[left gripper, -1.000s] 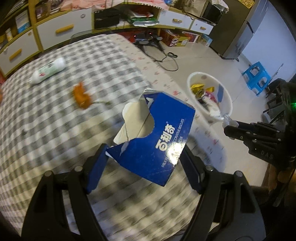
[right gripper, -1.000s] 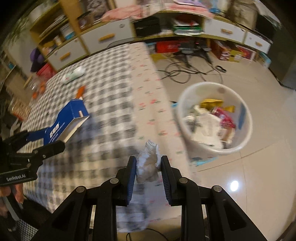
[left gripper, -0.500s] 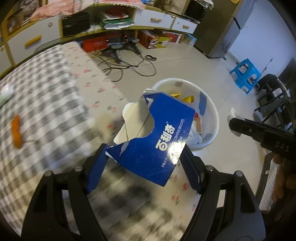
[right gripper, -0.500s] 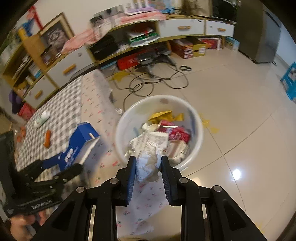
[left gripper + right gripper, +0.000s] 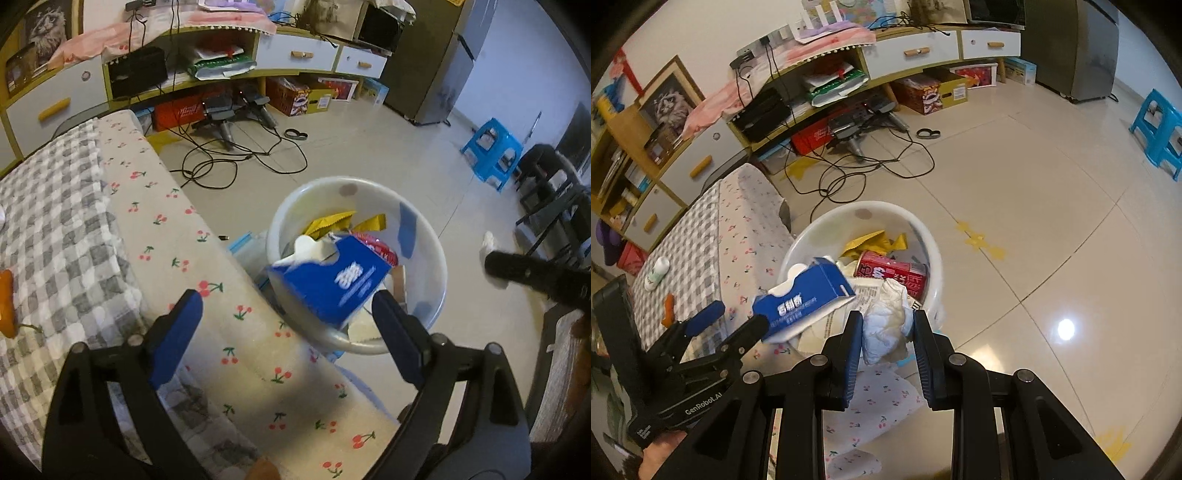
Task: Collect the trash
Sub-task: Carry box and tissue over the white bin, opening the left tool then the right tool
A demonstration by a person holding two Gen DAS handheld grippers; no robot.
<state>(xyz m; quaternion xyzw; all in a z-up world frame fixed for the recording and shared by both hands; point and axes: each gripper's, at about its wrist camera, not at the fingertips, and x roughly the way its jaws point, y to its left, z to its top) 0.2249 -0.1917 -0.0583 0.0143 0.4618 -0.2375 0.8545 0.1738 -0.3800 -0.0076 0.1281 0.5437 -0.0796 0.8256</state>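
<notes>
Trash bin point(image 5: 436, 258) is sitting on the floor beside the cloth-covered table point(image 5: 110, 221). Left gripper point(image 5: 288, 321) has just been opening its jaws, blue box point(image 5: 332, 280) dropping loose over it. Right gripper point(image 5: 886, 332) is clenching a crumpled tissue point(image 5: 886, 321) above the rim.

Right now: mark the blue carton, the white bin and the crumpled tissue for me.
blue carton point(image 5: 332, 284): left wrist view, on its printed blue face.
white bin point(image 5: 932, 247): right wrist view, on the far right rim.
crumpled tissue point(image 5: 886, 325): right wrist view, on the wad's middle, between the right gripper's pads.
</notes>
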